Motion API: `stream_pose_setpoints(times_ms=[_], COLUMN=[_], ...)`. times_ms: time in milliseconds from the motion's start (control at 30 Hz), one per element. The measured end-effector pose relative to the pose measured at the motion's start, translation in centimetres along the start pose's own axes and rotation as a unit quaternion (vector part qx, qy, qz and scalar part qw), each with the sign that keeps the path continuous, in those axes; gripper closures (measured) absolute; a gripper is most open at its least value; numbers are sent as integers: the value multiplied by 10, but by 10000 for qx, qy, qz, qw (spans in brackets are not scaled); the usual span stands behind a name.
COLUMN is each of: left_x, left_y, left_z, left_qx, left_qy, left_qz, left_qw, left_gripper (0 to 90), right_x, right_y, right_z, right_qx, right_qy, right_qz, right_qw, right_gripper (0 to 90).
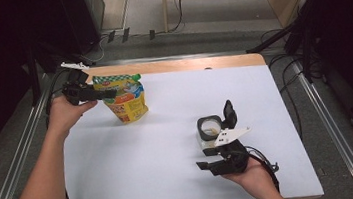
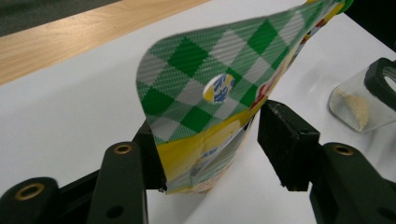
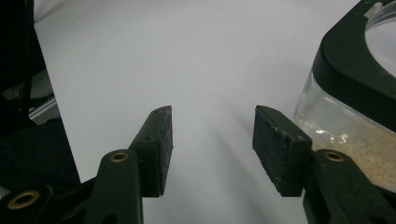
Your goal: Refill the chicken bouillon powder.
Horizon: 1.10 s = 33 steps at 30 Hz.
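While the left gripper (image 2: 210, 140) straddles the top edge of the yellow foil snack pouch with the green-and-white chequered header (image 2: 224, 88), one pad (image 2: 154, 154) touches the film and the other pad (image 2: 285, 144) stands just clear, so no clamp on it yet; the jaws look half spread around the pouch; probably lining up to pinch the header, since that flat seal is the stiffest place to grab a soft bag. Pouch (image 1: 125, 98) stands upright at the far left of the white table top (image 1: 172, 170), near the wooden back strip (image 1: 200, 64); upright keeps the header reachable from the side. Right gripper (image 3: 212, 140) has jaws apart with nothing between them, just bare table; it sits just beside the clear square jar with the black rim and a little beige powder inside (image 3: 355, 107), near the right front (image 1: 210, 127); my read: parked there to steady or take the jar once the pouch comes over. Jar and pouch are well apart.
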State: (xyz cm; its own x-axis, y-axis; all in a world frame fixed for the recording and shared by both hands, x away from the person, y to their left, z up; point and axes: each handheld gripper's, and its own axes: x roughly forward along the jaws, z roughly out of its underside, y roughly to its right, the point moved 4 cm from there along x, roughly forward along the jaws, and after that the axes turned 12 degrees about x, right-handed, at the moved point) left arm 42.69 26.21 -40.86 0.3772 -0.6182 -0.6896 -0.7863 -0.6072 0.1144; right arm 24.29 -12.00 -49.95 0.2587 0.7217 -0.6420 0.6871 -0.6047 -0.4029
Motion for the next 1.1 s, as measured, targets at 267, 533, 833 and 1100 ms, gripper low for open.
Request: stream_pose_setpoints(times_ms=[267, 533, 833, 1100], left_x=[6, 7, 9, -6], left_y=[9, 21, 40, 50], left_z=[-1, -3, -13, -31], left_qx=[21, 144, 440, 346], left_qy=[-31, -21, -254, -103], left_qz=[141, 162, -170, -320], left_qw=[9999, 9998, 9986, 9988], left_gripper=[652, 828, 900, 900], right_x=[0, 1, 3, 5], right_y=[0, 0, -2, -4], right_z=[0, 0, -1, -2], right_qx=[2, -17, -51, -58], right_qy=[1, 16, 54, 47], right_qz=[12, 14, 16, -3], right_qw=[10000, 10000, 10000, 10000], right_gripper=[497, 497, 498, 502])
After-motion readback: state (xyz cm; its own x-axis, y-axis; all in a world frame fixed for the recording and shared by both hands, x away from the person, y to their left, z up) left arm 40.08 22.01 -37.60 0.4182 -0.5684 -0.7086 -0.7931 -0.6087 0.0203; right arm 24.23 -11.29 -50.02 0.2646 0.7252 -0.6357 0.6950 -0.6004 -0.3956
